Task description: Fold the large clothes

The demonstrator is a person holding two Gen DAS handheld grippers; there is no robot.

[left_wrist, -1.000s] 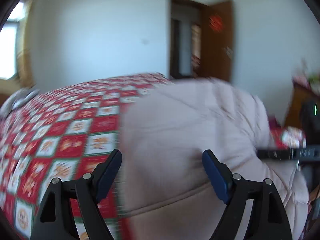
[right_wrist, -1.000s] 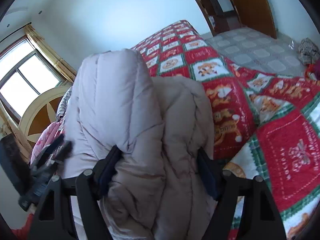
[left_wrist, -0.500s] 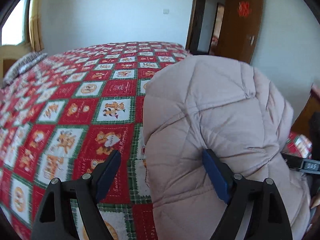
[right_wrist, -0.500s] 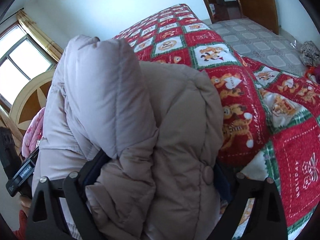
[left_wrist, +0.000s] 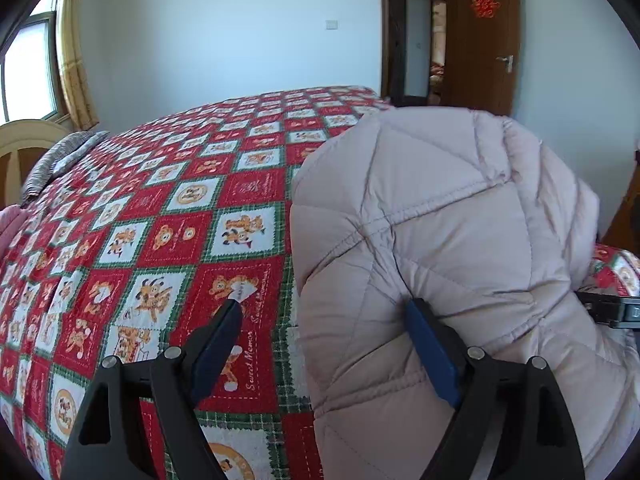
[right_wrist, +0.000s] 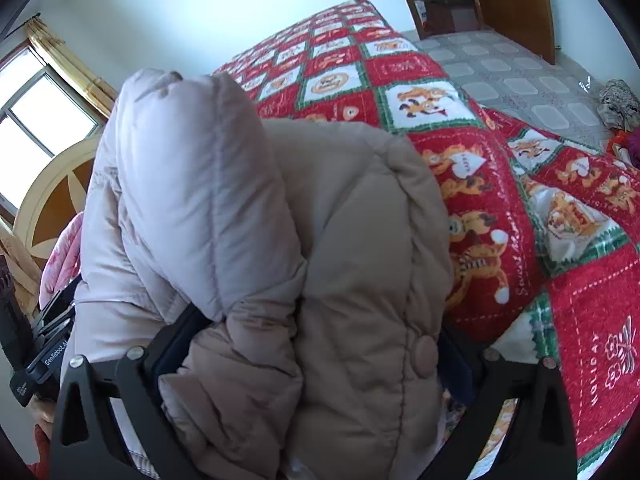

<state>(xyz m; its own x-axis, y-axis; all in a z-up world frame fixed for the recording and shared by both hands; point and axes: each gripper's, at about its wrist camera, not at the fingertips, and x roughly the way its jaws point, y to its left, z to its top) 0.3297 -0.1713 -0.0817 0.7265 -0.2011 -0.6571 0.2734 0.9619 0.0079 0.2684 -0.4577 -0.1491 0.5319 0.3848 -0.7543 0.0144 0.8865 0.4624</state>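
A pale pink quilted down coat (left_wrist: 448,240) lies bunched on the red patterned bedspread (left_wrist: 168,240) at the right of the left wrist view. My left gripper (left_wrist: 324,320) stands wide open; its right finger (left_wrist: 432,356) presses into the coat's side and its left finger (left_wrist: 216,344) is over bare bedspread. In the right wrist view the coat (right_wrist: 280,240) fills the middle. My right gripper (right_wrist: 316,344) has a thick bundle of the coat between its widely spread fingers, which are mostly hidden by fabric.
The bed runs back to a wooden headboard (right_wrist: 52,192) and window (left_wrist: 24,76) at the left. A brown open door (left_wrist: 480,36) stands at the far right. Tiled floor (right_wrist: 520,76) with a heap of clothes (right_wrist: 616,104) lies beyond the bed's edge.
The left gripper has swung left, so the coat now sits to its right and more bedspread shows. The right gripper has pushed deeper into the coat bundle.
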